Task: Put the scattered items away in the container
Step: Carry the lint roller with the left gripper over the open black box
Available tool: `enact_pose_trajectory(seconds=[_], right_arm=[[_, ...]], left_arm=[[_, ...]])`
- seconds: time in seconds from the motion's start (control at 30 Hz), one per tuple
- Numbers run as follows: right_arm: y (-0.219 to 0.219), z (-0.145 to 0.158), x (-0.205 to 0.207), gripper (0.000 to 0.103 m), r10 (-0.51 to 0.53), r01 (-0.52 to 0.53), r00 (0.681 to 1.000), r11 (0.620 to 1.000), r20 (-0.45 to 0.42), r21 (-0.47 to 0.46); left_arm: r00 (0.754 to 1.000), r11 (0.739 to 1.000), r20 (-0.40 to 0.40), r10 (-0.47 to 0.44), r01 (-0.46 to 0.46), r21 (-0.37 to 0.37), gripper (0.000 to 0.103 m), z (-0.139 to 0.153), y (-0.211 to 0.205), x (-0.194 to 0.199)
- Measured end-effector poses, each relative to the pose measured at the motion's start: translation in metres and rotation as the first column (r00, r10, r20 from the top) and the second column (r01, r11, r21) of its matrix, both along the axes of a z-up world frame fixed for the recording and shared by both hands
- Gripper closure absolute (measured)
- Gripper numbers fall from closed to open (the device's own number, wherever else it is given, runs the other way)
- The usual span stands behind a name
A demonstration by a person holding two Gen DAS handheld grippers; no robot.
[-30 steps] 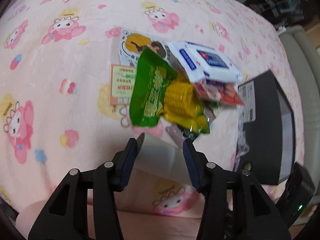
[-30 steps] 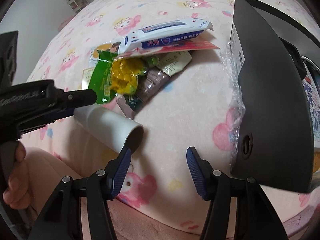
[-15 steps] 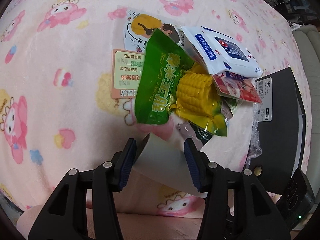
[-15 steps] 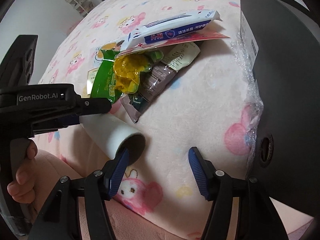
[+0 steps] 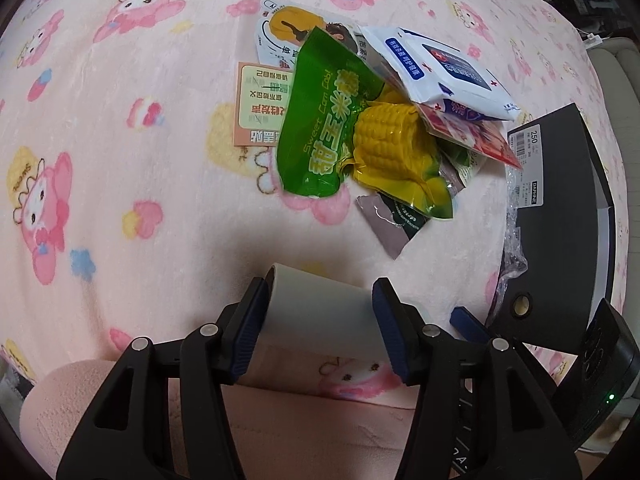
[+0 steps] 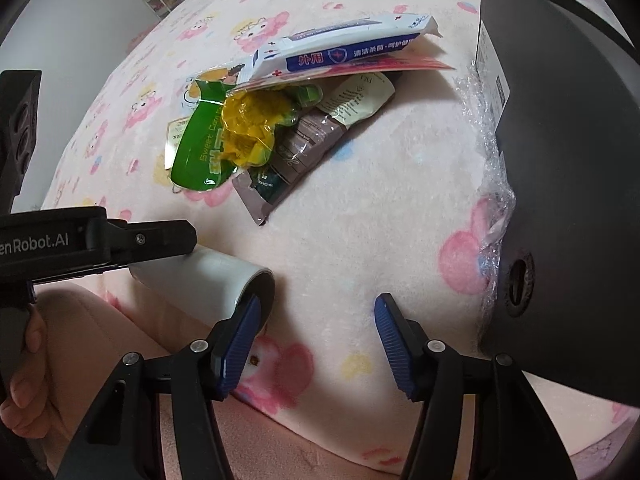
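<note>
A white roll (image 5: pixel 316 312) lies at the near edge of the pink blanket, between the fingers of my left gripper (image 5: pixel 320 300), whose jaws are opening; the pads stand beside it without pressing. From the right wrist view the roll (image 6: pixel 200 276) shows its hollow end beside my right gripper (image 6: pixel 316 320), whose jaws are closing slightly over bare blanket. A heap of packets lies further back: a green corn pack (image 5: pixel 320 120), a white-and-blue wipes pack (image 5: pixel 448 68) and a brown sachet (image 5: pixel 384 224). The black box (image 5: pixel 560 220) stands at the right.
Crumpled bubble wrap (image 6: pixel 492 184) sits against the black box (image 6: pixel 560 160). Paper cards (image 5: pixel 260 104) lie under the heap's left side. The cartoon-print blanket (image 5: pixel 120 140) drops off at its near edge. A hand (image 6: pixel 24 392) holds the left tool's grip.
My left gripper's jaws have widened around the white roll, and the heap now sits further from the camera. The right gripper has edged closer to the roll's open end.
</note>
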State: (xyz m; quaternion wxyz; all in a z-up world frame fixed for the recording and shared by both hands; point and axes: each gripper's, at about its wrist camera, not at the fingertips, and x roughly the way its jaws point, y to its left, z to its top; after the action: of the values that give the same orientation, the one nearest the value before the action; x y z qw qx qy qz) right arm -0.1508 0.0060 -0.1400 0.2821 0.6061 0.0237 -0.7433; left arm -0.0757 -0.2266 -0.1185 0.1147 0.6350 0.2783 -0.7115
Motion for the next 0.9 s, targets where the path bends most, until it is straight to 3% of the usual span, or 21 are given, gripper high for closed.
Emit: enact_pose_trajectory(seconds=[0.27,0.43,0.57,0.7,0.8,0.87,0.9], right_arm=[[-0.003,0.009,0.059,0.056,0.0,-0.001,1.0,1.0,-0.017,-0.03],[-0.002,0.027,0.04,0.059,-0.008,0.007,1.0,0.998,-0.03,-0.059],[0.015,0.044,0.057,0.059,-0.017,0.011,0.998,0.997,-0.066,-0.08],[0.019,0.086,0.075,0.059,-0.023,0.012,0.987,0.997,-0.156,-0.077],[0.061,0.123,0.019,0.059,-0.03,0.011,0.977,0.996,-0.211,-0.086],[0.073,0.139,-0.004,0.059,-0.041,0.017,0.974,0.994,-0.223,-0.108],[0.057,0.142,-0.014,0.059,-0.045,0.02,0.972,0.994,-0.229,-0.111]], left_arm=[[0.997,1.0,-0.074,-0.004,0.006,0.018,0.055,0.019,-0.018,-0.006],[0.989,0.999,-0.144,0.023,-0.016,0.049,0.055,0.037,-0.042,0.006],[0.978,0.995,-0.2,0.061,-0.044,0.09,0.055,0.058,-0.051,0.024],[0.96,0.991,-0.266,0.083,-0.051,0.126,0.055,0.067,0.001,0.043],[0.943,0.991,-0.322,0.08,-0.042,0.125,0.055,0.078,0.034,0.048],[0.934,0.992,-0.351,0.065,-0.024,0.121,0.056,0.09,0.043,0.042],[0.93,0.992,-0.364,0.057,-0.011,0.127,0.056,0.097,0.048,0.04]])
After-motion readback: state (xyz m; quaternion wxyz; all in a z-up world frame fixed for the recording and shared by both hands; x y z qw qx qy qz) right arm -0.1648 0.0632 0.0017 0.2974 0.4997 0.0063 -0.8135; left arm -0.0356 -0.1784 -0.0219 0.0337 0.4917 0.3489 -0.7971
